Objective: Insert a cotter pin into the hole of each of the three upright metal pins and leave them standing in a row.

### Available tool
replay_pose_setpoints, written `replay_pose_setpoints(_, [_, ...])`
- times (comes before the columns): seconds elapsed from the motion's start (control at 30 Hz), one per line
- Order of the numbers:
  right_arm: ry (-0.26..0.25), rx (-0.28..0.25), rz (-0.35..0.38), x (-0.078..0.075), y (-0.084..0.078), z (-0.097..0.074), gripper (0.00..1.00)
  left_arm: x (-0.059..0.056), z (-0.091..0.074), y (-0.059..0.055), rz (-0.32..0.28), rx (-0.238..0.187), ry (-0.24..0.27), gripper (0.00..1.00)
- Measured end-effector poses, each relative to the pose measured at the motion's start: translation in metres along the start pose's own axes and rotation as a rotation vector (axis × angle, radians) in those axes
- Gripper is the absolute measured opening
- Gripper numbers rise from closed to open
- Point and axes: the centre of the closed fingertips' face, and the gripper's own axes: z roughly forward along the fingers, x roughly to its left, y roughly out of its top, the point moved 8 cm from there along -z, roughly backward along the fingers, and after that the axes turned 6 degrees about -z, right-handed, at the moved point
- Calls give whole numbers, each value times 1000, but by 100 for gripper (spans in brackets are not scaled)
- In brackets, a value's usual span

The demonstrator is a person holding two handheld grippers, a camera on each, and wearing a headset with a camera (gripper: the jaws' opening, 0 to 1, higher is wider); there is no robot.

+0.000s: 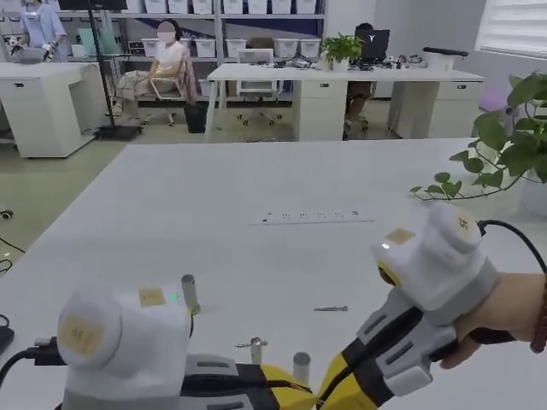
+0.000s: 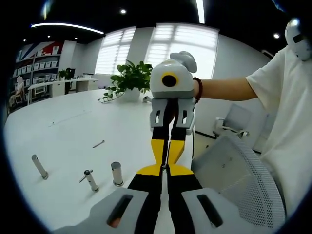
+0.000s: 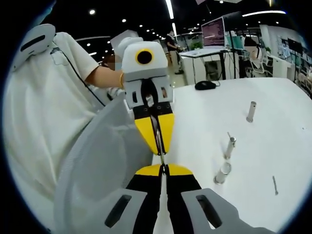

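Three upright metal pins stand in a row on the white table: a bare one (image 1: 190,293), a middle one (image 1: 255,348) with a cotter pin through its top, and a bare near one (image 1: 301,367). A loose cotter pin (image 1: 331,308) lies to their right. My left gripper (image 1: 313,395) and right gripper (image 1: 330,394) meet tip to tip just in front of the near pin. In the right gripper view a thin silver cotter pin (image 3: 157,139) runs between the left gripper's (image 3: 162,157) closed yellow jaws down to my right gripper's (image 3: 164,169) tips. Both grippers are shut.
A flush power strip (image 1: 312,218) sits mid-table, and a leafy plant (image 1: 504,154) is at the right edge. A grey mesh chair (image 2: 234,165) stands beside the table near the person's body. Desks and seated people fill the room behind.
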Motion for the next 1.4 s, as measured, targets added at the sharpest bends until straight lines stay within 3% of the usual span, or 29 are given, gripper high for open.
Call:
replay_pose_setpoints(0.37, [-45,104,-43,-2,-2,-4,3,3,7,-7,37,14,62,4])
replay_pose_setpoints(0.87, [-131,273,-47,-14,-8,-11,3,12,7,-14,32,-6,163,22])
replay_pose_setpoints(1.13, [-159,352,-35,-22,-13,-11,3,28,10,-20,-19,-5,253,23])
replay_pose_setpoints(1.4, [-186,426,-26,-32,-19,-14,3,40,17,-24,-59,7,303,24])
